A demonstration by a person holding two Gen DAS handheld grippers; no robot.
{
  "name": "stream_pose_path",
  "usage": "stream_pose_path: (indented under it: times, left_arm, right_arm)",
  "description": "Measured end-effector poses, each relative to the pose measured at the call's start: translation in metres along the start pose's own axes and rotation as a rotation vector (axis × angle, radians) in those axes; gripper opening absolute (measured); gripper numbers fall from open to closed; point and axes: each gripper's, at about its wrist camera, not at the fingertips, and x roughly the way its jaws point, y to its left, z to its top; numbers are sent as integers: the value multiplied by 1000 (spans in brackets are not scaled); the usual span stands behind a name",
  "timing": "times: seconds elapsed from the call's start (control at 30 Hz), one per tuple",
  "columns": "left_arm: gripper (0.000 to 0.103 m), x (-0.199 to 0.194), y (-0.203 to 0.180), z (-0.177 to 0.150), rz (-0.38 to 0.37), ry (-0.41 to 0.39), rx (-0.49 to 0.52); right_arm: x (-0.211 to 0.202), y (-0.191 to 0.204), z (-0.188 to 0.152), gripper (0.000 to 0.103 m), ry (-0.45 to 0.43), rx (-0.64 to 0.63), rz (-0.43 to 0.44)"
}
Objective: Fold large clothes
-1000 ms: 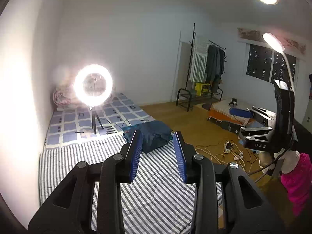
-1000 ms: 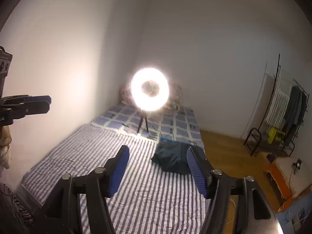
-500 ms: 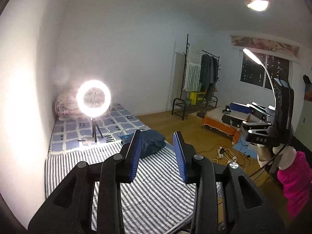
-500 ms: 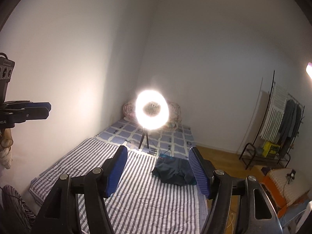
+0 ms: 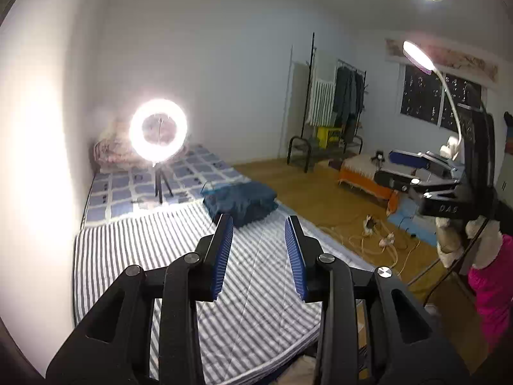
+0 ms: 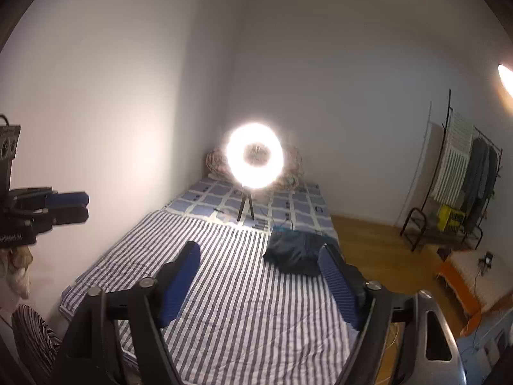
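Dark blue folded garment point(image 5: 239, 201) lies on the striped mattress point(image 5: 154, 243), near its far edge, at 12 o'clock from the left claw point(image 5: 259, 224) and 1 o'clock from the right claw point(image 6: 259, 253). Both claws hang in the air well apart from it, blue pads spread, gripping nothing. Lit ring light point(image 6: 254, 159) on a tripod stands beyond the garment at 11 o'clock. Clothes rack point(image 5: 333, 122) stands against the far wall.

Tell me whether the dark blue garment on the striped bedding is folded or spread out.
Folded. The dark blue garment sits as a compact, layered bundle on the striped bedding, near the ring light; neither gripper touches it.
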Motion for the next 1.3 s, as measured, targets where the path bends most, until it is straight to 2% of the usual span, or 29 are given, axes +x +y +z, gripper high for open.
stream_pose_path:
  times: [0.13, 0.17, 0.2, 0.23, 0.27, 0.33, 0.4, 0.43, 0.47, 0.77, 0.97, 1.13, 1.3]
  left_arm:
    - [37, 11, 4, -32, 6, 34, -11]
    - [51, 12, 4, -38, 10, 34, -14]
    - [60, 14, 5, -44, 18, 32, -21]
    - [75, 15, 6, -49, 26, 27, -28]
    - [80, 15, 6, -54, 34, 19, -34]
    - [83, 18, 7, -61, 58, 13, -29]
    - [92, 20, 7, -64, 83, 10, -25]
    - [100, 22, 6, -66, 100, 1, -23]
    - [103, 22, 6, -68, 111, -8, -22]
    - [103, 44, 3, -76, 189, -28, -9]
    - [103, 61, 4, -77, 185, -38, -36]
    - [103, 72, 4, -80, 187, -17, -28]
    - [103, 80, 3, -85, 193, 5, -23]
  right_arm:
    - [7, 12, -27, 97, -1, 10, -42]
    - [9, 14, -33, 101, -2, 19, -52]
    - [11, 15, -37, 103, -3, 26, -60]
    - [13, 16, -42, 103, -4, 36, -70]
    - [16, 16, -46, 103, -2, 40, -76]
    - [22, 15, -51, 103, 0, 47, -94]
    - [27, 13, -55, 103, 2, 57, -112]
    - [29, 12, -57, 103, 1, 66, -119]
    - [31, 10, -59, 103, 0, 72, -123]
    - [51, -4, -68, 103, -10, 118, -161]
    - [62, -9, -71, 103, -32, 141, -187]
    - [70, -17, -77, 103, -52, 185, -187]
    - [78, -18, -82, 103, -43, 172, -197]
